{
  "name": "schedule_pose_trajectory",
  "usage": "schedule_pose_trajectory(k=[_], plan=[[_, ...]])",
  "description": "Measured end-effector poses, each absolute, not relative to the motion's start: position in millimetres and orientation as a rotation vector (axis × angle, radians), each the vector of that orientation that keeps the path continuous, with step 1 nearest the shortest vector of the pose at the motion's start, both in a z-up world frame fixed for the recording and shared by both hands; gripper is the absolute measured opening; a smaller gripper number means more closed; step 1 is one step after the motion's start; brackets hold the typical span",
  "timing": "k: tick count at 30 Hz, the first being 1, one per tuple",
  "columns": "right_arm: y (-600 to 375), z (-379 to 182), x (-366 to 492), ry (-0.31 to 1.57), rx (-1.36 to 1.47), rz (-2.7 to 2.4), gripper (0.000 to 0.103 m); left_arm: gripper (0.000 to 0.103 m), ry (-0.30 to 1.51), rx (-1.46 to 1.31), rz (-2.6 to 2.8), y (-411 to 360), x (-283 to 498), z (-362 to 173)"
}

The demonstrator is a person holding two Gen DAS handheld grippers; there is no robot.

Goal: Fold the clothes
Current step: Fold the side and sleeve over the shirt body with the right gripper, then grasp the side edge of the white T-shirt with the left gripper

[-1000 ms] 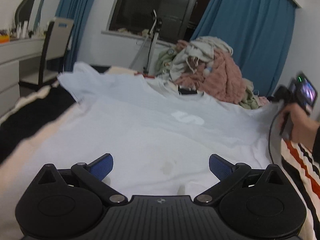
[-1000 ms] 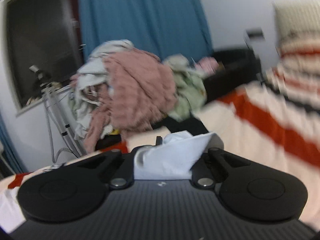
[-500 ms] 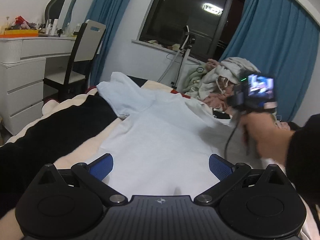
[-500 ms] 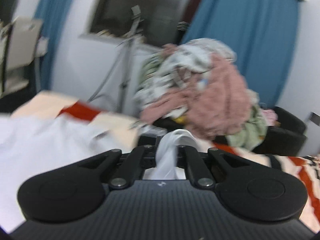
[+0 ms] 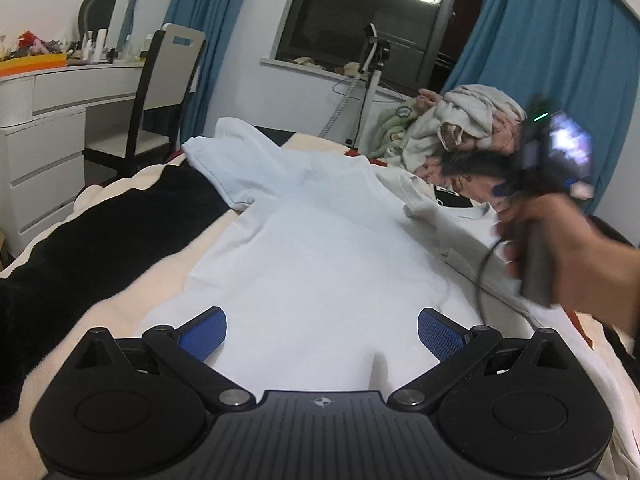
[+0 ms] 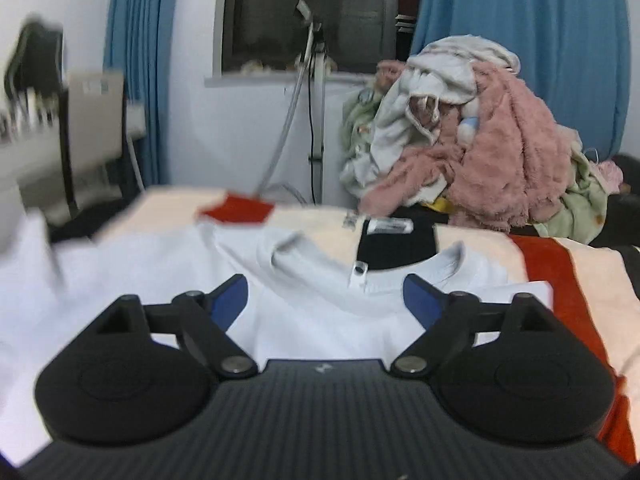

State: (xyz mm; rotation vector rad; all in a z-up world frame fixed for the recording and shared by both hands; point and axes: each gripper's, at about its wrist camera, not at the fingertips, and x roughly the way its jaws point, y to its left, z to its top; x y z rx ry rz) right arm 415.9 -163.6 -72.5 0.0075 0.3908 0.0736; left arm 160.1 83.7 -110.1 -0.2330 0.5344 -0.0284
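Note:
A pale blue-white T-shirt lies spread on the bed, its right side folded over toward the middle and one sleeve out at the far left. My left gripper is open and empty, low over the shirt's near hem. My right gripper is open and empty just above the shirt near its collar. In the left wrist view the right gripper is blurred, held in a hand at the right.
The bed has a blanket striped black, cream and red. A pile of pink, white and green clothes sits beyond the bed's far end. A chair and white dresser stand at the left. A tripod stands by the window.
My right gripper carried the shirt's right side leftward over the body, then opened and let it go. My left gripper stayed open over the hem.

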Motion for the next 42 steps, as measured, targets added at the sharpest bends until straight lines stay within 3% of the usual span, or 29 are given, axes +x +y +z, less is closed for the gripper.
schedule_pose_trajectory(k=[6,17,24,31,40,42], plan=[[-207,-30,312,0.356,0.056,0.102,0.085,0.103,0.526,-0.212,-0.069,75,146,-103],[-260,-45,72,0.393,0.156,-0.018,0.085,0.101,0.541,-0.181,-0.171,54,113,-92],[-256,-67,3,0.394,0.217,0.003,0.085,0.099,0.51,-0.106,-0.161,42,78,-77],[-309,-45,-17,0.291,0.365,-0.041,0.085,0.091,0.495,-0.022,-0.212,17,47,-63],[-393,-43,-47,0.185,0.577,-0.318,0.087,0.064,0.618,0.012,-0.389,-70,29,-79],[-397,-45,-46,0.175,0.579,-0.335,0.087,0.051,0.656,0.008,-0.458,-101,25,-87]])
